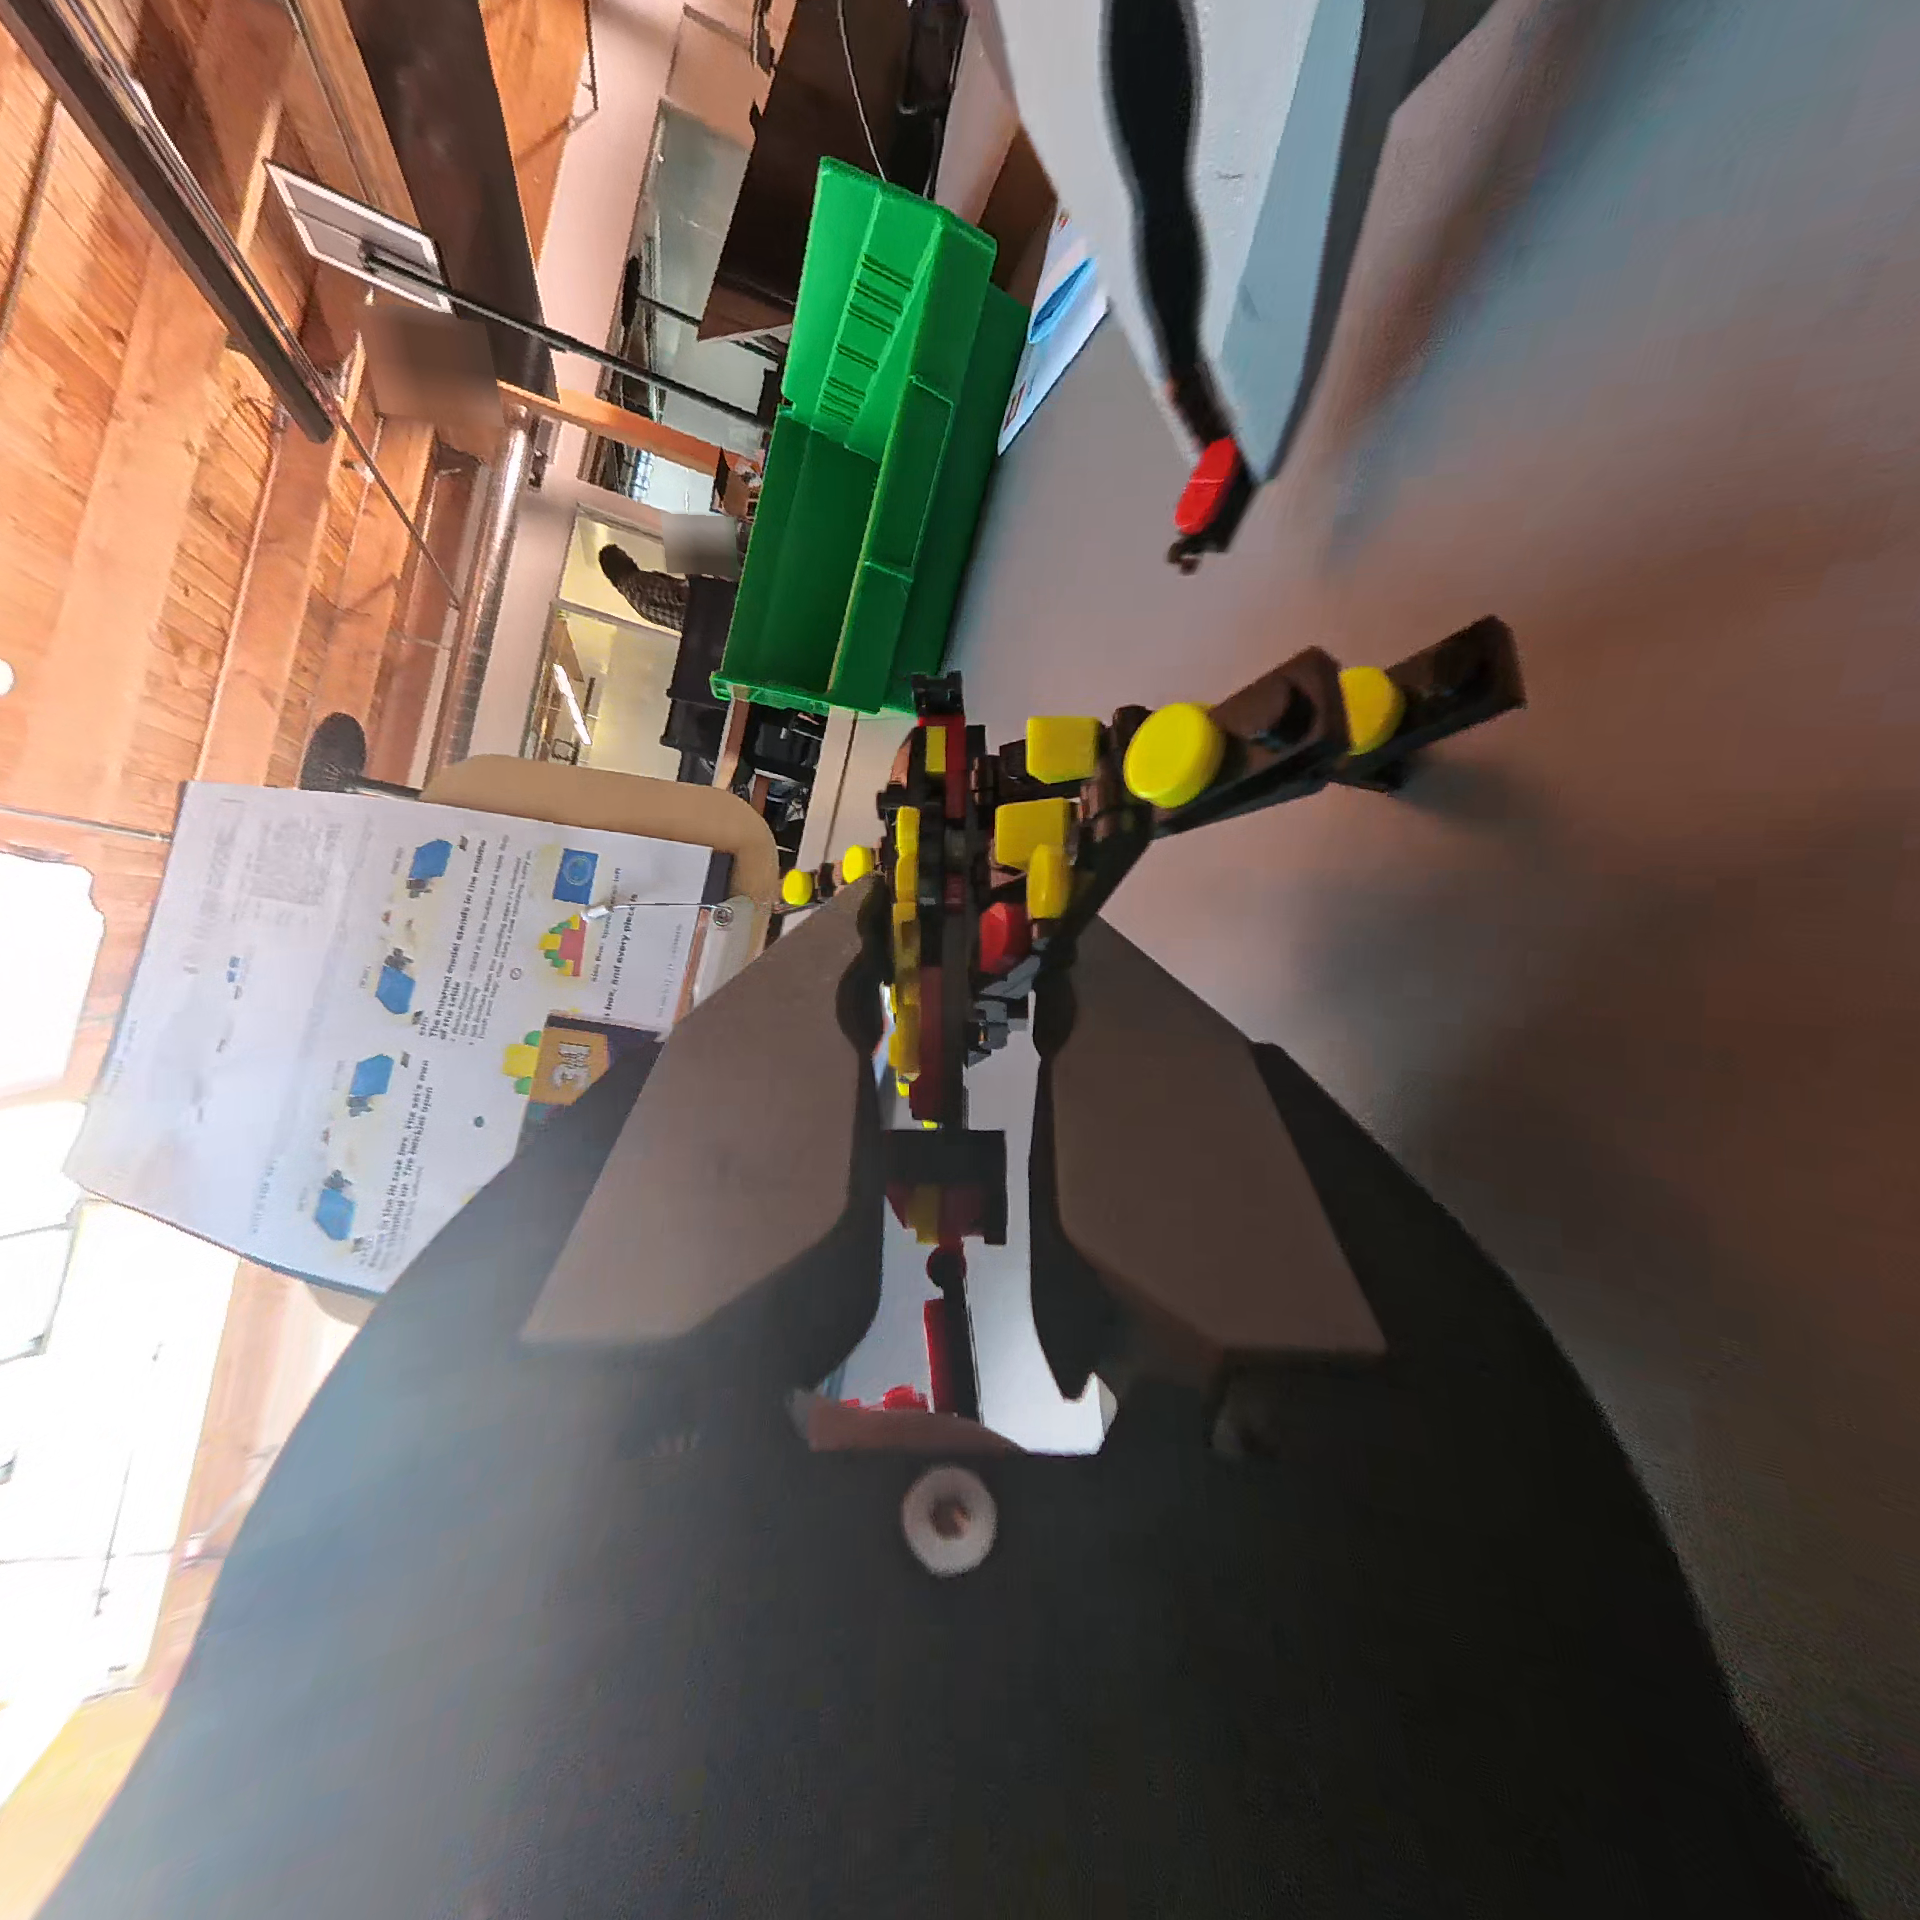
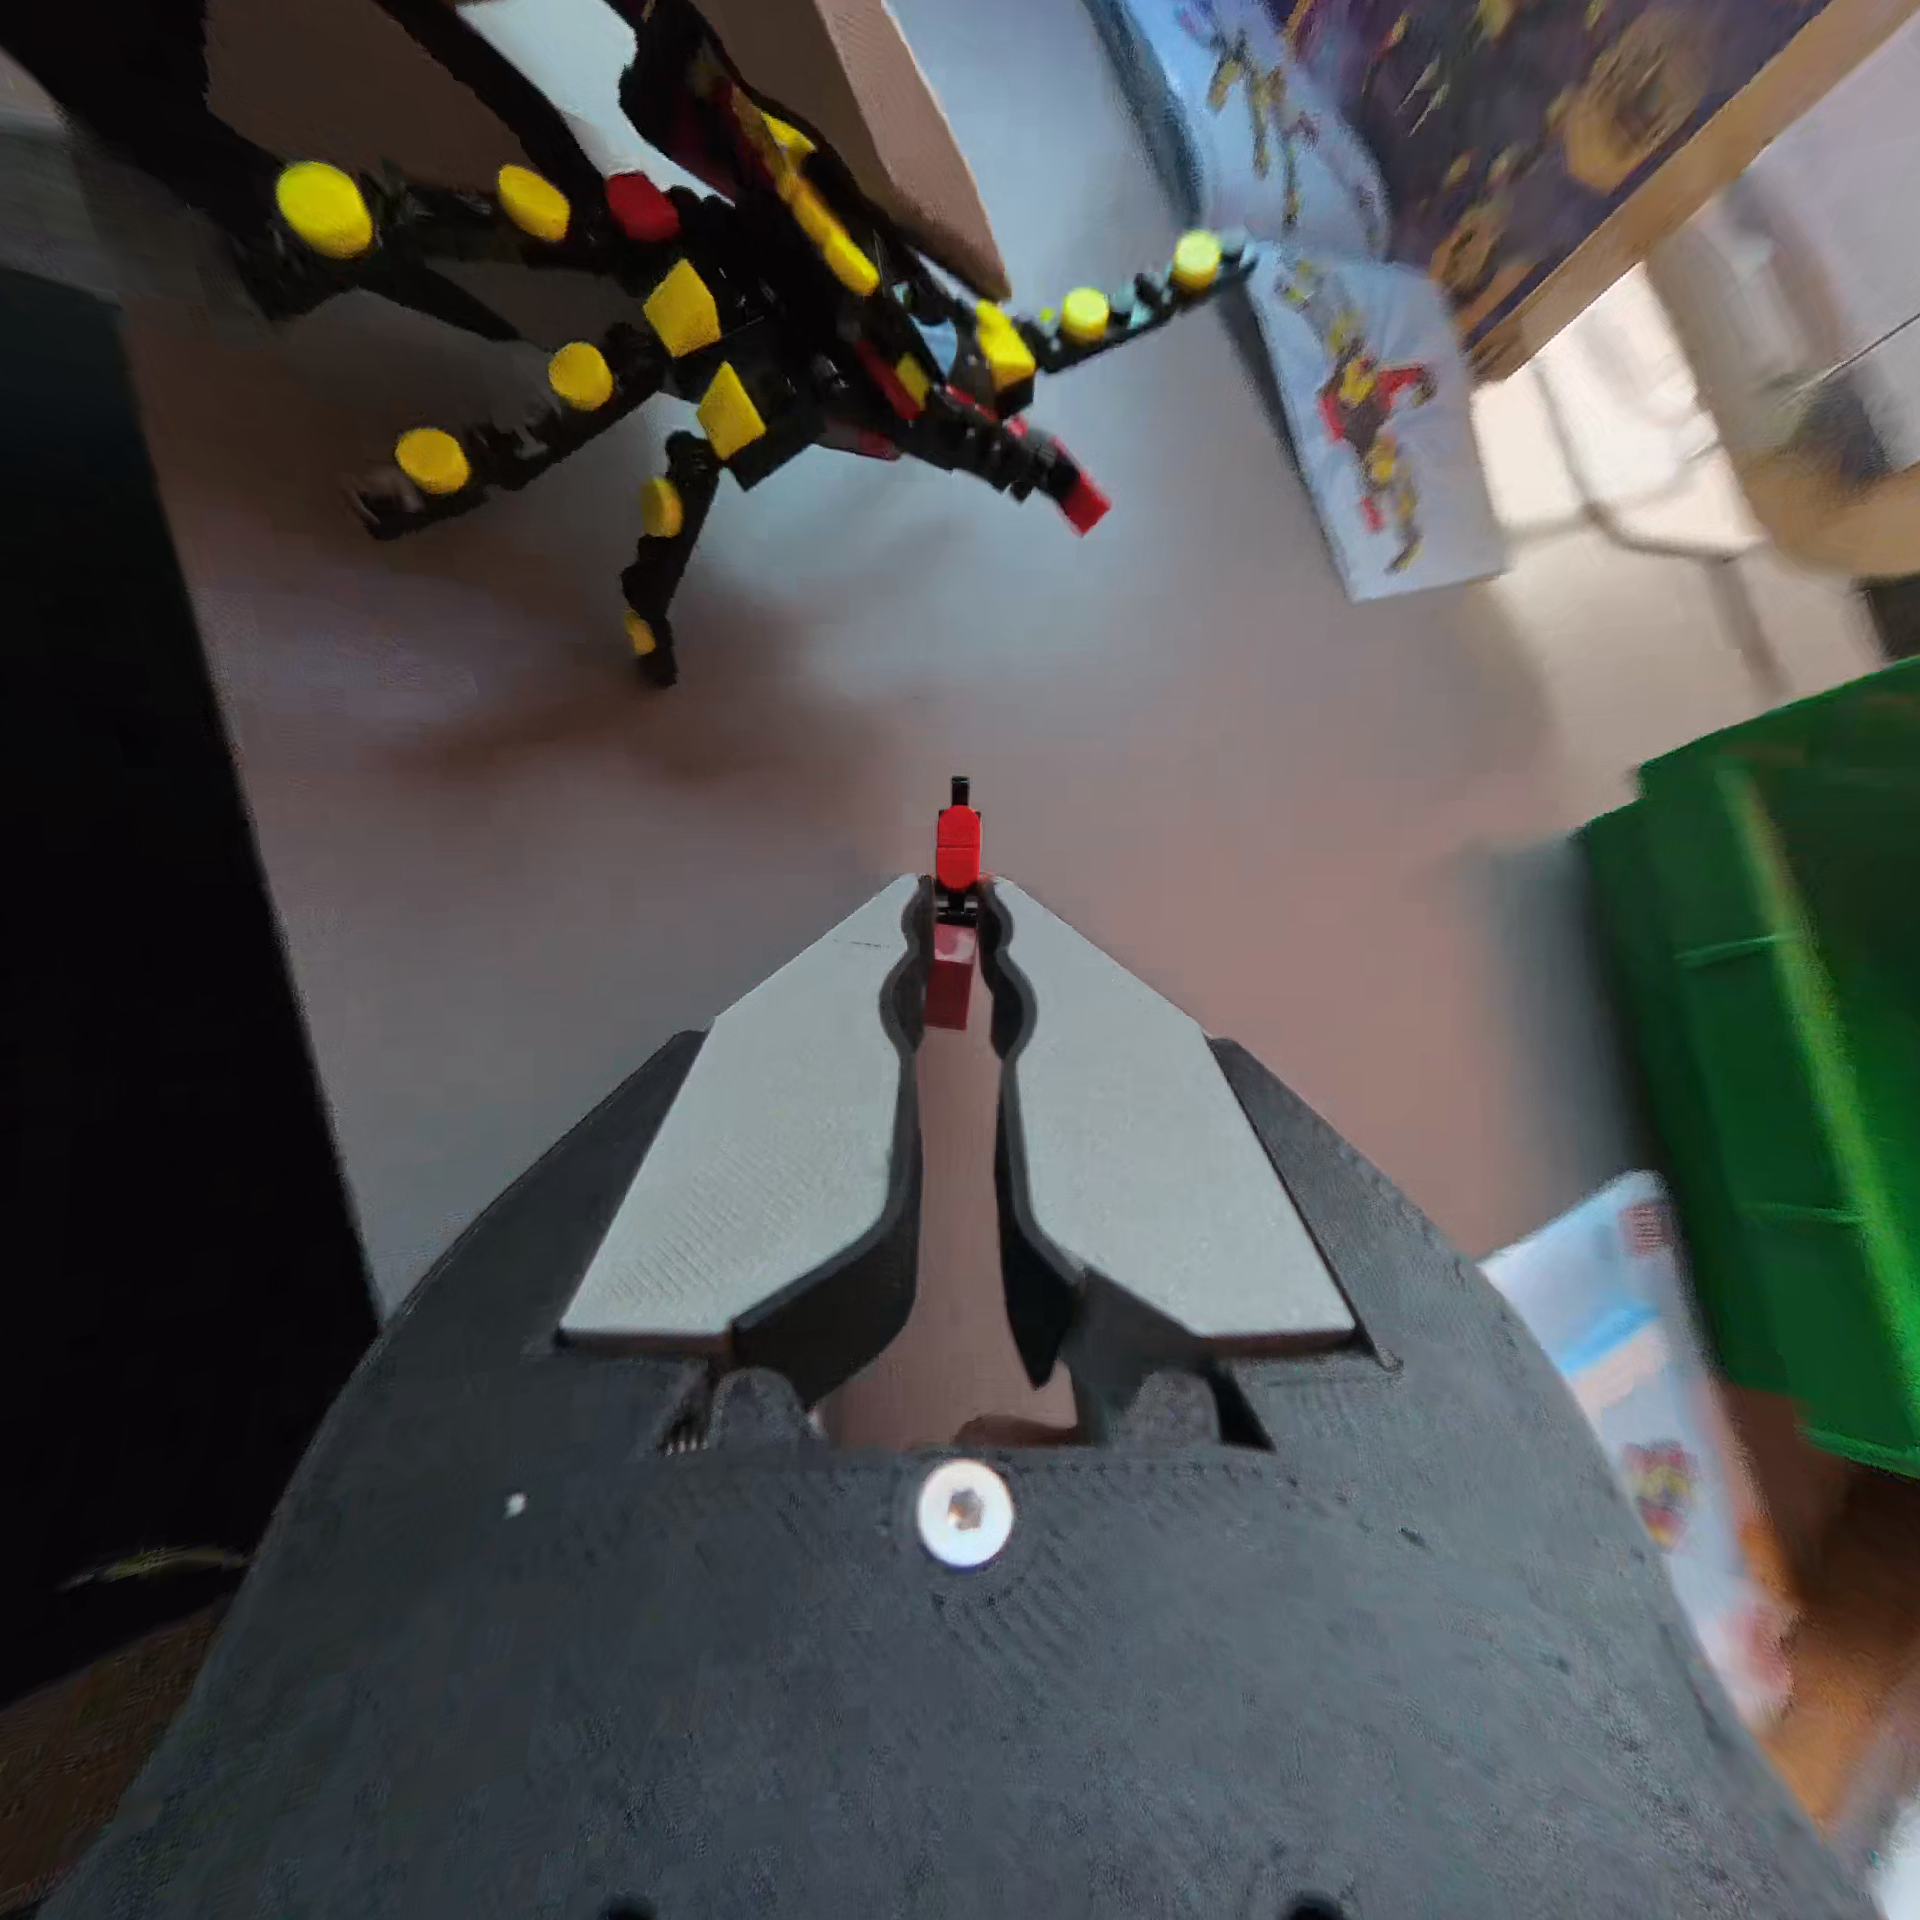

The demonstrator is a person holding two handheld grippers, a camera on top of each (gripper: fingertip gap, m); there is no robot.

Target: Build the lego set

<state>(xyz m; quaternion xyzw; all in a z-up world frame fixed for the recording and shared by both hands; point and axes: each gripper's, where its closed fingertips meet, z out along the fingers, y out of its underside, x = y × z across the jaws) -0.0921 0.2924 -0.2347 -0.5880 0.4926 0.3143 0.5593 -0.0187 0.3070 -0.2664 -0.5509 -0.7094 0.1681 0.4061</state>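
Left gripper [image 1: 951, 935]: fingers pinching the body of a black, red and yellow lego model [image 1: 966, 914], held above the grey table [image 1: 1558, 1039]; its studded wings spread to the far right. Right gripper [image 2: 956, 883]: fingertips pinching a small red and black piece [image 2: 956, 847], near the model. Green bin [image 1: 883, 436]: far side of the table. Instruction sheet [image 1: 364, 997]: on a clipboard, left.

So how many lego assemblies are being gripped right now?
2. The black-and-yellow winged model sits in the left tool; the small red-and-black piece is pinched at the tips of the right tool. Nothing else looks gripped.
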